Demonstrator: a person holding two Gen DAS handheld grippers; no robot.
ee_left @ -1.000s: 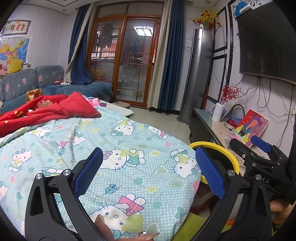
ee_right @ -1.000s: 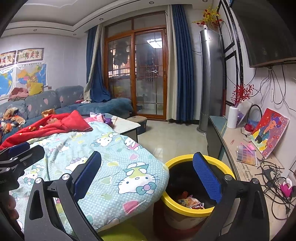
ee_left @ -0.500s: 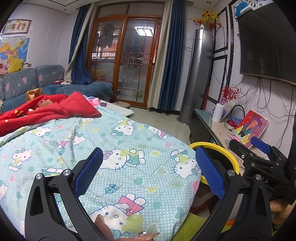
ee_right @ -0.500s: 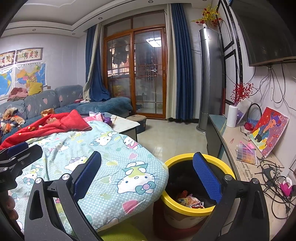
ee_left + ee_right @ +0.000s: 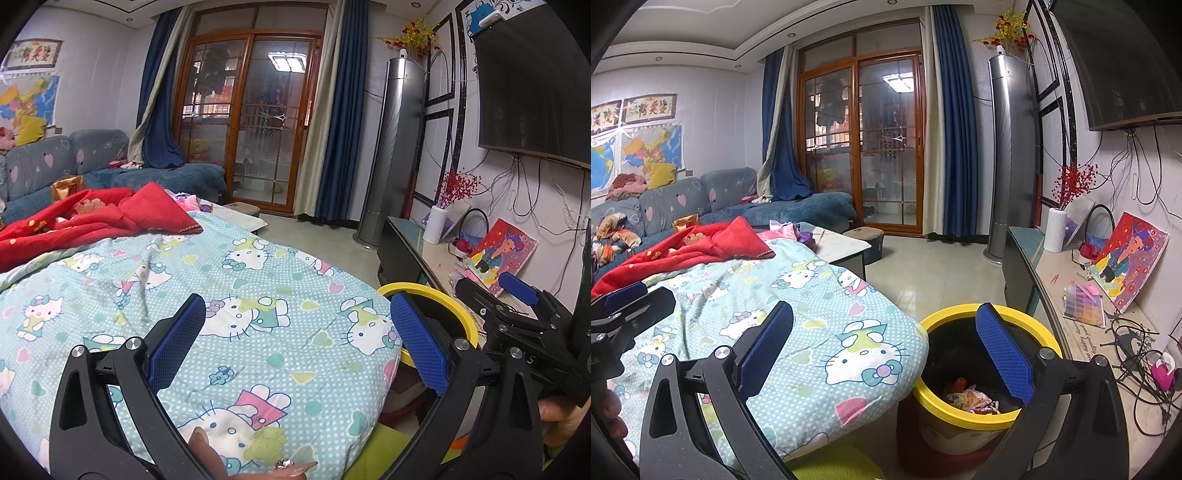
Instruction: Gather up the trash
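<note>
Left wrist view: left tongs (image 5: 295, 339) spread wide w/ nothing between the blue pads, hovering over the foot end of the bed's cartoon-cat quilt (image 5: 236, 295). Yellow-rimmed bin (image 5: 439, 295) peeks past the quilt's right edge; right tongs (image 5: 517, 295) show at far right, gripped by a hand (image 5: 557, 421). Vs. a sec ago almost nothing has shifted, only a slight drift of the right tool. No loose trash visible on the quilt here.

Right wrist view: right tongs (image 5: 886, 339) also gaping, empty, held above the bin (image 5: 975, 406), which stands on the floor touching the bed's foot corner. Wrappers (image 5: 971, 398) lie at the bin's bottom, so collected trash is already in. Framing is near-identical to the prior frames.

Judgement: both tools are pausing, prob. the collecting is done or the person is scanning for leftovers; the red blanket (image 5: 698, 243) end of the bed could hide more.
</note>
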